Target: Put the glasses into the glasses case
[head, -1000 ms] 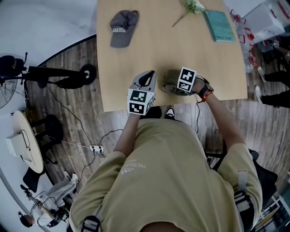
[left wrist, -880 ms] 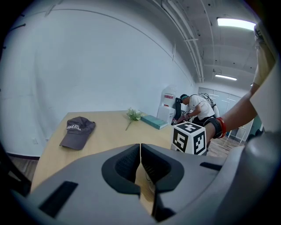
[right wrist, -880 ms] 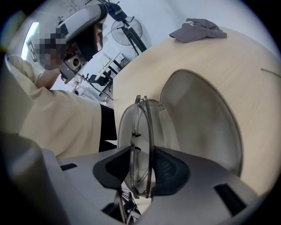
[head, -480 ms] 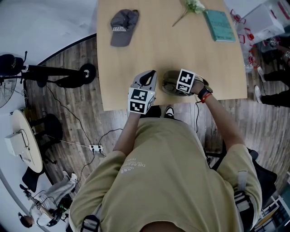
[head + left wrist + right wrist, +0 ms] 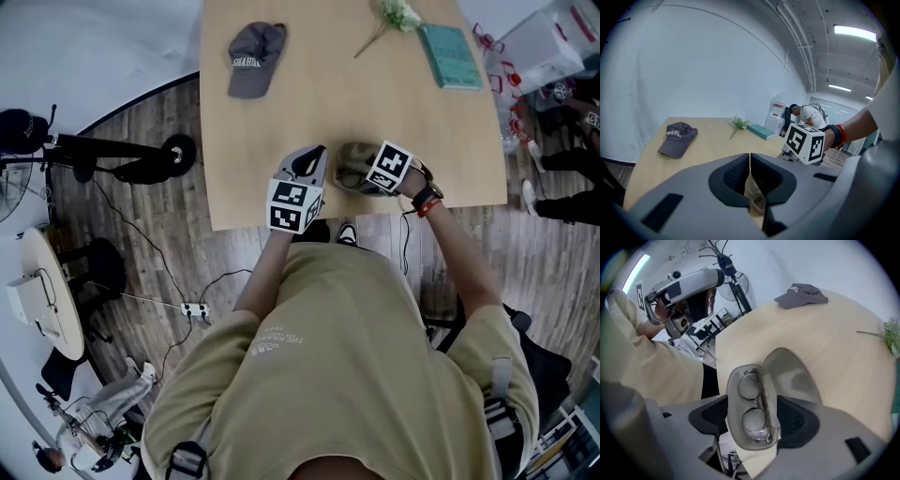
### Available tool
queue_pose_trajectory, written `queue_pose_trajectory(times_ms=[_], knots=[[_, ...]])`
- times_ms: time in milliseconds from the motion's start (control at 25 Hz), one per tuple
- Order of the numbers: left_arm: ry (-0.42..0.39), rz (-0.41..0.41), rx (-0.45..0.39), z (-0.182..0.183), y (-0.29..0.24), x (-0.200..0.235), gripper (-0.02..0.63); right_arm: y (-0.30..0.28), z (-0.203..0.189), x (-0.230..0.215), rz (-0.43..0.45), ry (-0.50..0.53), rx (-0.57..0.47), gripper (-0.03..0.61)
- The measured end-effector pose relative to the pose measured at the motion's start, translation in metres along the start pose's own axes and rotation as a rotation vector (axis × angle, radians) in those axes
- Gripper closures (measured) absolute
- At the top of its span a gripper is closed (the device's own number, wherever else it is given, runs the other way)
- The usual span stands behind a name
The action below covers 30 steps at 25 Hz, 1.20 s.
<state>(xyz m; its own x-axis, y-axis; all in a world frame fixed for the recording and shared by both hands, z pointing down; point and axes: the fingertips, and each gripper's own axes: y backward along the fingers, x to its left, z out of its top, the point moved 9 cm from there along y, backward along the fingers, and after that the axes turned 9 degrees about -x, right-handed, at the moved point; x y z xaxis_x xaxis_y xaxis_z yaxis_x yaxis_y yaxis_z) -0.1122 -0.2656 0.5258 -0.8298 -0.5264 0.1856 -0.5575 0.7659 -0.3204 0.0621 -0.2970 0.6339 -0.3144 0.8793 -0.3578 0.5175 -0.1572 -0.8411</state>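
Note:
The grey glasses case point(image 5: 794, 376) lies open on the table's near edge point(image 5: 281, 217), its lid flat on the wood. The round metal-framed glasses point(image 5: 750, 386) rest folded in its tray on a pale cloth. My right gripper point(image 5: 752, 425) points steeply down over the tray. Its jaws have just been opening and now stand wide on either side of the tray, with the pads off it. In the head view the case point(image 5: 349, 161) shows between my right gripper point(image 5: 368, 173) and left gripper point(image 5: 309, 161). My left gripper point(image 5: 750, 178) hovers beside it with jaws together; a pale scrap shows in its slit.
A dark grey cap point(image 5: 255, 54) lies at the table's far left. At the far right are a teal book point(image 5: 452, 53) and a flower sprig point(image 5: 398, 14). A fan stand and cables sit on the floor to the left. A person stands beyond the table point(image 5: 806, 115).
The right gripper's marker cube has tipped and drifted slightly to the right over the case. The left gripper and the case have stayed where they were.

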Motion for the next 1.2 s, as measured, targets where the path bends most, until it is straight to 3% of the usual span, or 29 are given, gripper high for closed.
queue_pose_trajectory(times_ms=[400, 720, 1200], knots=[[0.003, -0.011, -0.034, 0.015, -0.006, 0.008, 0.586, 0.064, 0.010, 0.005, -0.174, -0.153, -0.353, 0.233], [-0.025, -0.005, -0.113, 0.056, -0.016, 0.016, 0.586, 0.143, 0.020, 0.000, -0.417, -0.274, -0.718, 0.238], [-0.147, 0.017, -0.292, 0.159, -0.039, 0.006, 0.586, 0.258, 0.041, 0.000, -0.737, -0.289, -1.099, 0.405]])
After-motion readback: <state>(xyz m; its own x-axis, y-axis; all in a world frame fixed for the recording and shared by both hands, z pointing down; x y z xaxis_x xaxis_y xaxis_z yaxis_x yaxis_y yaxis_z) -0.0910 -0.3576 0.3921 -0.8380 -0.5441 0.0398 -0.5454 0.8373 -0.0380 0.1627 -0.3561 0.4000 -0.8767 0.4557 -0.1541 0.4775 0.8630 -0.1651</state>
